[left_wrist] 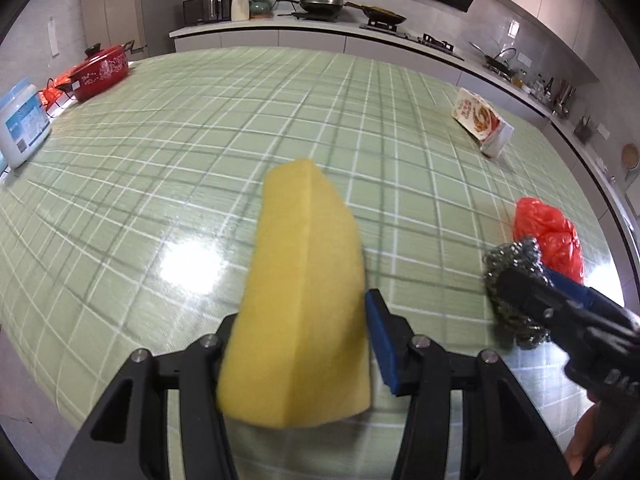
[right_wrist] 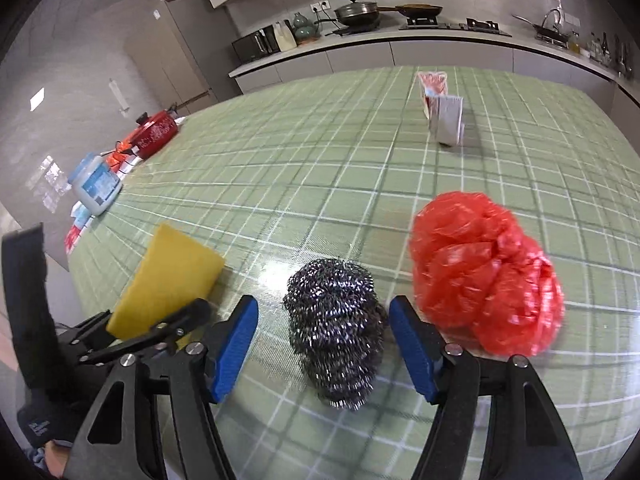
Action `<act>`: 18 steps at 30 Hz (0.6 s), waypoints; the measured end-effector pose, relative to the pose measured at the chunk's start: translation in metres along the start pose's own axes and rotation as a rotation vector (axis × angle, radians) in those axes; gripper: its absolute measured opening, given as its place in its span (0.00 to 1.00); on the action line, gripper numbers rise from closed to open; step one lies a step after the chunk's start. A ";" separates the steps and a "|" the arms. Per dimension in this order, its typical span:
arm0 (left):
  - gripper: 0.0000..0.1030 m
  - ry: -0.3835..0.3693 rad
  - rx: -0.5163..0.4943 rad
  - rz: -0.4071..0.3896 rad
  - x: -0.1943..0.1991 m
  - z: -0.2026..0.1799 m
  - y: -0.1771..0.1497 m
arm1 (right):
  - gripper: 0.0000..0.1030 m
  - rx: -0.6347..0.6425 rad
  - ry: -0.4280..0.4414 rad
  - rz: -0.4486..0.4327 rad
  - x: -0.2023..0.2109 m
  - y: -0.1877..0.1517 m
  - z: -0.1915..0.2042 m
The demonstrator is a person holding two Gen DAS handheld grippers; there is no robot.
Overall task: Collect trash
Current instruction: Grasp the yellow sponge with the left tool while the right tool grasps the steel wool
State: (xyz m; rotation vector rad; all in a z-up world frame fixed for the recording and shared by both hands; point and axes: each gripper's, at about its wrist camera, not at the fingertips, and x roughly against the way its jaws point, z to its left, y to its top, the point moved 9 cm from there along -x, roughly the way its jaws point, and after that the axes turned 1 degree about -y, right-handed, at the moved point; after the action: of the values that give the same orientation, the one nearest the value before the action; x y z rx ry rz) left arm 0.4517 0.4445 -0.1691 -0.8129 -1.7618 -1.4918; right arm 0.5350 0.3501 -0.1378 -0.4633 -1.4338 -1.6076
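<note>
A yellow sponge stands between the fingers of my left gripper; the jaws look closed on it. It also shows in the right wrist view, held by the left gripper. A steel wool scourer lies on the green checked tablecloth between the open fingers of my right gripper, with gaps on both sides. The scourer and right gripper also show in the left wrist view. A crumpled red plastic bag lies just right of the scourer, also seen in the left wrist view.
A food carton stands farther back on the table. A red pot and a white tub sit at the left edge. A kitchen counter with pans runs along the back.
</note>
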 end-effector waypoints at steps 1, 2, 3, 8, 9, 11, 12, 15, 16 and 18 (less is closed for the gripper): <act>0.50 -0.003 0.000 -0.005 0.000 0.001 0.001 | 0.58 0.002 -0.007 0.004 -0.003 -0.001 0.000; 0.50 -0.011 0.003 -0.010 0.000 0.003 0.004 | 0.52 0.004 -0.016 0.009 -0.007 -0.002 0.001; 0.50 -0.024 0.007 -0.017 -0.001 0.004 0.007 | 0.50 0.003 -0.018 0.017 -0.010 -0.004 0.001; 0.22 -0.093 0.026 -0.042 -0.001 0.004 0.017 | 0.44 0.006 -0.033 -0.005 -0.009 -0.003 0.000; 0.22 -0.097 0.023 -0.052 0.001 0.003 0.018 | 0.43 0.006 -0.030 -0.012 -0.007 -0.002 0.001; 0.21 -0.105 0.006 -0.079 0.007 -0.002 0.023 | 0.43 0.001 -0.029 -0.027 -0.003 -0.001 0.000; 0.21 -0.112 -0.005 -0.090 0.012 -0.006 0.025 | 0.43 -0.005 -0.027 -0.039 0.002 0.001 -0.001; 0.21 -0.133 -0.040 -0.108 0.022 -0.020 0.031 | 0.43 -0.025 -0.025 -0.062 0.015 0.006 -0.005; 0.21 -0.143 -0.050 -0.114 0.026 -0.027 0.033 | 0.43 -0.031 -0.027 -0.071 0.020 0.007 -0.007; 0.21 -0.168 -0.079 -0.117 0.033 -0.043 0.036 | 0.43 -0.043 -0.037 -0.096 0.033 0.010 -0.013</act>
State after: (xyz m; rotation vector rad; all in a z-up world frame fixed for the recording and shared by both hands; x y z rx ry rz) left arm 0.4662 0.4086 -0.1168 -0.9123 -1.9121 -1.6188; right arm 0.5297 0.3268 -0.1099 -0.4580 -1.4708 -1.7172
